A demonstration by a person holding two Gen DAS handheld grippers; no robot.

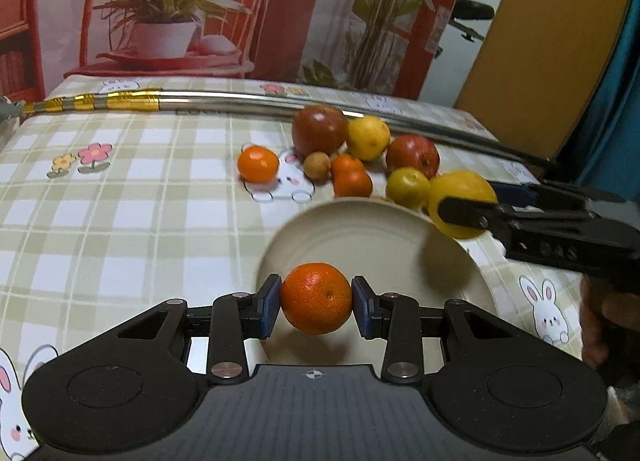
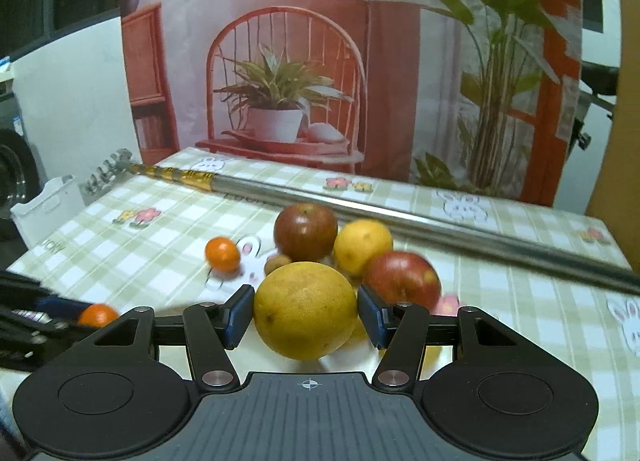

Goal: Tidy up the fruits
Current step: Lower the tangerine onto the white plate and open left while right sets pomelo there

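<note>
My left gripper [image 1: 316, 301] is shut on an orange mandarin [image 1: 316, 297] and holds it above the near part of a cream plate [image 1: 360, 229]. My right gripper [image 2: 306, 311] is shut on a large yellow citrus [image 2: 306, 311], which also shows at the plate's right rim in the left wrist view [image 1: 460, 193]. Behind the plate lies a pile of fruit: two red apples [image 1: 319, 131] [image 1: 413, 155], a yellow lemon [image 1: 368, 137], a yellow-green citrus [image 1: 408, 187], small mandarins [image 1: 352, 181], a brown longan [image 1: 317, 166] and a lone mandarin [image 1: 258, 163].
A long metal pole [image 1: 240, 101] with gold tape lies across the back of the checked tablecloth [image 1: 120, 221]. A printed backdrop stands behind the table. A white tray [image 2: 44, 205] sits past the table's left edge. The person's hand [image 1: 600, 321] is at the right.
</note>
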